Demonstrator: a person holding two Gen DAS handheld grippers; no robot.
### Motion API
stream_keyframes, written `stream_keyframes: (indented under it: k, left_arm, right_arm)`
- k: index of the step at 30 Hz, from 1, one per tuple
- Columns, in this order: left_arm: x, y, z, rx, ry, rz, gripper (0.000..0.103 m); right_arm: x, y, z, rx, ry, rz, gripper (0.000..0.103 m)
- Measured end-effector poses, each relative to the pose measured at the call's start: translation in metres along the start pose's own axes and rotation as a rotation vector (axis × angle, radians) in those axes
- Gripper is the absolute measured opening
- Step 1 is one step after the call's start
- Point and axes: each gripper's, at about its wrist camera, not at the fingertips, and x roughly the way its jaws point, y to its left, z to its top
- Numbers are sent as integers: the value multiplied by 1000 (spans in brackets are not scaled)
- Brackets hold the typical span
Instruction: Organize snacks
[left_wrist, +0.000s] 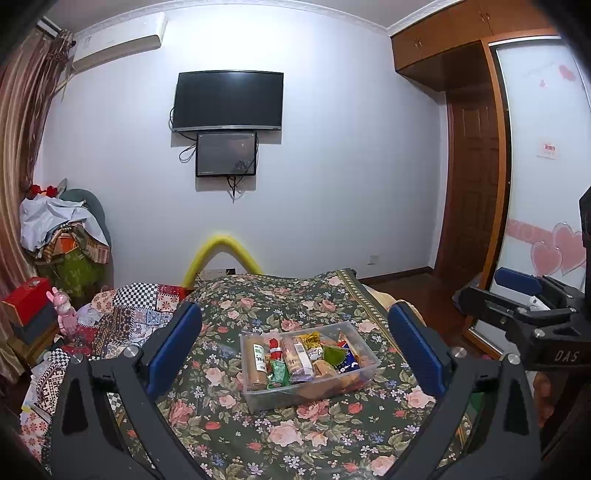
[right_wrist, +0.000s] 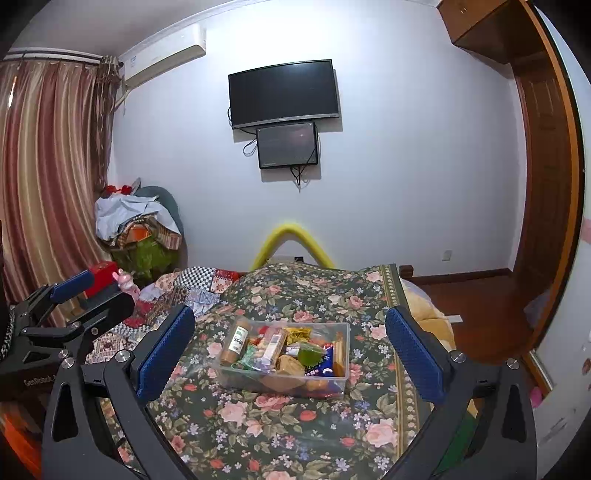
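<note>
A clear plastic box (left_wrist: 364, 373) full of packaged snacks sits on a floral bedspread (left_wrist: 295, 424); it also shows in the right wrist view (right_wrist: 343, 369). Inside lie a tan biscuit roll (left_wrist: 255, 363), a red sausage stick (left_wrist: 274, 348), a green wrapper (left_wrist: 279, 373) and a blue packet (left_wrist: 349, 363). My left gripper (left_wrist: 295, 347) is open and empty, held above the bed short of the box. My right gripper (right_wrist: 291, 347) is open and empty, also short of the box. Each gripper shows at the edge of the other's view.
A patchwork quilt (left_wrist: 122, 314) lies left of the bedspread. A pile of clothes (left_wrist: 66, 236), a red box (left_wrist: 26, 299) and a pink toy (left_wrist: 64, 310) stand at the left. A yellow foam arch (left_wrist: 221, 254) rises behind the bed. A wardrobe (left_wrist: 546, 184) stands at the right.
</note>
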Motion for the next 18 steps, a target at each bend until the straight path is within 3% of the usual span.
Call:
stream_keyframes:
  k: [18]
  left_arm:
    - [8, 0, -1, -13, 22, -13, 103]
  right_arm:
    - [0, 1, -2, -1, 6, 2, 103]
